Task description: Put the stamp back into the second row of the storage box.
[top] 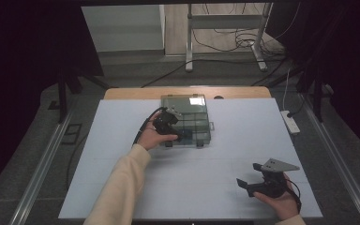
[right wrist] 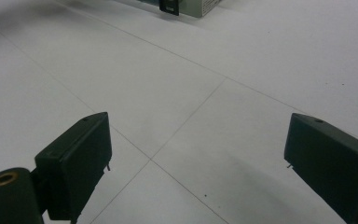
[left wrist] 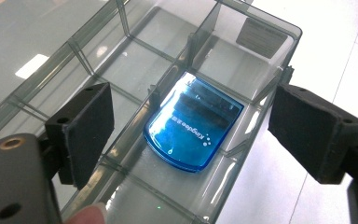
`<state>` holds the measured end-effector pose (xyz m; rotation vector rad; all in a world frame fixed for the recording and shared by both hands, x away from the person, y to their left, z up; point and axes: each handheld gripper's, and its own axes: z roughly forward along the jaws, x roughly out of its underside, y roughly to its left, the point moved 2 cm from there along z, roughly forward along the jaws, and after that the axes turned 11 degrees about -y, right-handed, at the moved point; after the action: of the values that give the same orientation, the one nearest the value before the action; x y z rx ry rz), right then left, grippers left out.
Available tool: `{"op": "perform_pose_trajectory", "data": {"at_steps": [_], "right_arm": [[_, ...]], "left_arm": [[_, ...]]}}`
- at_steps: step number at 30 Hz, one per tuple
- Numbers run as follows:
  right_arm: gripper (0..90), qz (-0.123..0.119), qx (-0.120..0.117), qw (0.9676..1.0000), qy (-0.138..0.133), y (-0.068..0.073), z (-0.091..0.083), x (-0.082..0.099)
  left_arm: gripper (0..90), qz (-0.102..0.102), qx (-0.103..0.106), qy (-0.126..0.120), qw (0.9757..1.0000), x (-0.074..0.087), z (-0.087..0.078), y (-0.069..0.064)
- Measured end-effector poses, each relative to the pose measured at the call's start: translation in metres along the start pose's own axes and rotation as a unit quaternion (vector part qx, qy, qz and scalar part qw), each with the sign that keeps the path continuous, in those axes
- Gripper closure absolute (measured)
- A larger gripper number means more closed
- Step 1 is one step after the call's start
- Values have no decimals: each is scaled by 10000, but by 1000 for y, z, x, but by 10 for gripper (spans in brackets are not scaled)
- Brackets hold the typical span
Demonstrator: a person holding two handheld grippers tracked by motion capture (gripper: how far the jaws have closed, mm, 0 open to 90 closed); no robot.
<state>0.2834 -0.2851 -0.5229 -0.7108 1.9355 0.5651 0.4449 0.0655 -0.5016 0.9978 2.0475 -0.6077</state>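
left gripper (left wrist: 191,140) is hovering over the near end of the clear compartment box (top: 168,104); jaws are standing spread, pads (left wrist: 86,133) pinching nothing; blue card reader (left wrist: 193,122) is lying flat in the box's near compartment, between and beyond the pads, tilted slightly against a divider; looks like the release step, so I'd be lifting straight up out of the box, keeping both pads clear of the dividers and the box wall so nothing drags the reader back out; right gripper (right wrist: 200,168) is idling well away from the box, over the bare white table (top: 215,178), jaws also wide apart and gripping nothing; keeping it parked there is fine
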Motion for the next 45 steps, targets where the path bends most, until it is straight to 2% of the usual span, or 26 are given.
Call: {"op": "perform_pose_trajectory", "data": {"at_steps": [11,13,16,20,25,35,37,39,45], "right_arm": [[78,0,-1,10000,-11,0,0,0],[78,5,-3,10000,-15,0,0,0],[78,18,-12,10000,-22,0,0,0],[78,21,-47,10000,-30,0,1,-1],[78,10,-89,10000,-22,1,4,-2],[78,9,-48,10000,-17,2,3,-2],[78,12,-36,10000,-29,1,3,-2],[78,10,-27,10000,-25,1,2,-2],[78,31,-35,10000,-28,1,1,-2]], "left_arm": [[145,0,-17,-97,10000,-5,-8,-7],[147,19,-65,-90,9999,-8,-13,-9],[156,88,-131,-216,9996,-14,-23,-14],[169,28,-244,-403,9989,-21,-36,-17],[166,25,-314,-415,9986,-21,-47,-22],[167,-210,-416,-534,9975,6,-74,-36],[168,-273,-515,-563,9967,17,-84,-43],[168,-273,-530,-567,9966,21,-88,-45],[168,-365,-677,-664,9948,51,-114,-59]]}}
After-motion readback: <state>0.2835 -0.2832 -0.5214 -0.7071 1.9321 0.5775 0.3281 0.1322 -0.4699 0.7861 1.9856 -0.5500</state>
